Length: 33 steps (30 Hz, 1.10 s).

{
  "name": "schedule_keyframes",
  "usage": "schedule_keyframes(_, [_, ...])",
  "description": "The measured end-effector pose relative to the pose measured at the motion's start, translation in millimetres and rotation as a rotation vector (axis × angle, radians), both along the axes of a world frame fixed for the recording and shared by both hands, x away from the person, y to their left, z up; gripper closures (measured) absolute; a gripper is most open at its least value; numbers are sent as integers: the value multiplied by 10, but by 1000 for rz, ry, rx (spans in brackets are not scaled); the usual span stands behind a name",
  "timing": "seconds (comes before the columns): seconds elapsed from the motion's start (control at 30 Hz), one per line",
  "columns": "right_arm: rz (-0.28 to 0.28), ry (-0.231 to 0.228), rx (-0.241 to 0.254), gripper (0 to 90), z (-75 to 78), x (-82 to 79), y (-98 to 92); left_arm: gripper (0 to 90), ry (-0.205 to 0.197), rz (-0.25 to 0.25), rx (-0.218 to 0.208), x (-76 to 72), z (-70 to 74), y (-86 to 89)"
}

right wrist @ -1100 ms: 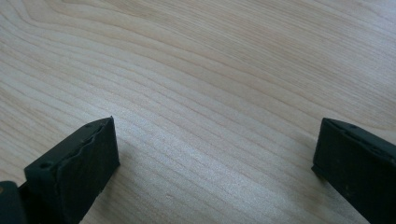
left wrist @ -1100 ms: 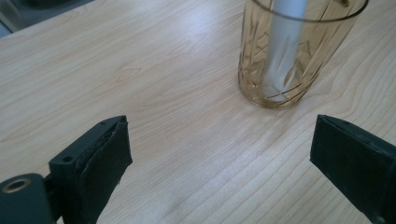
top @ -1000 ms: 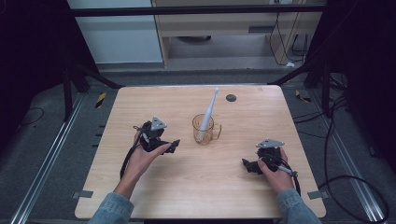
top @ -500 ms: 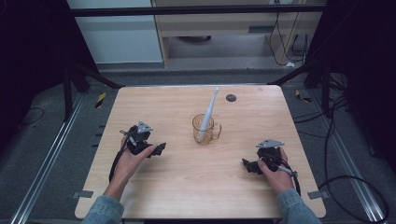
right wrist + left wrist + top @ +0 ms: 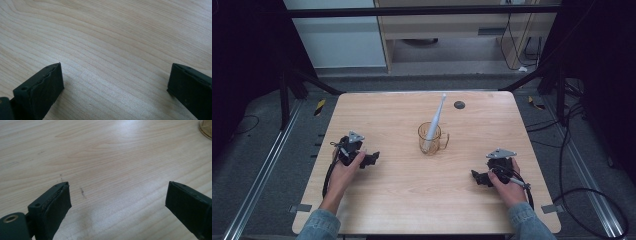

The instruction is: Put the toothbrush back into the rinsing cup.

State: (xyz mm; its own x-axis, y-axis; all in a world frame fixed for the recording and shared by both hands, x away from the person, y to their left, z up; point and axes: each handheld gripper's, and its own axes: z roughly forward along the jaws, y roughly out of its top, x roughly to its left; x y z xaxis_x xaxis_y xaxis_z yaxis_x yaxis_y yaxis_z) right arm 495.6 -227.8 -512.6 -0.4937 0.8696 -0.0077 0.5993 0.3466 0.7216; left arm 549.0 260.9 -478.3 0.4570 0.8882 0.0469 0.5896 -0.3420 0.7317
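Note:
A clear amber glass mug (image 5: 430,140) stands near the middle of the wooden table (image 5: 402,200), with a white electric toothbrush (image 5: 435,121) leaning in it, head up. My left gripper (image 5: 373,159) rests on the table left of the mug, open, its jaws wide apart over bare wood in the left gripper view (image 5: 117,202); the mug's base (image 5: 206,128) peeks in at the top right. My right gripper (image 5: 475,176) lies near the front right, open, with only wood grain between its jaws (image 5: 115,85).
A small dark round disc (image 5: 459,105) sits on the table near the far edge. Cables trail on the floor at the right (image 5: 582,165). Metal rails run along the floor on both sides of the table.
My left gripper has pulled back from beside the mug toward the left and front of the table. The right gripper has stayed put.

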Motion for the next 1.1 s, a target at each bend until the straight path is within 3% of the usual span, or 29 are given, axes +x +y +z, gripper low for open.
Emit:
schedule_keyframes(0.33, [0, 0, 0, 3, 0, 0, 0, 62, -13, 49, -7, 142, -97, 79])
schedule_keyframes(0.5, [0, 0, 0, 3, 0, 0, 0, 65, -5, 68, -52, 210, -167, 121])
schedule_keyframes(0.7, [0, 0, 0, 3, 0, 1, 0, 65, 22, 75, -18, 272, -282, 147])
schedule_keyframes(0.83, [0, 0, 0, 3, 0, 0, 0, 33, 26, 72, -14, 277, -283, 144])
schedule_keyframes(0.93, [0, 0, 0, 3, 0, 0, 0, 0, 37, 106, -14, 281, -288, 151])
schedule_keyframes(1.1, [0, 0, 0, 3, 0, 0, 0, 0, 38, 106, -14, 280, -288, 152])
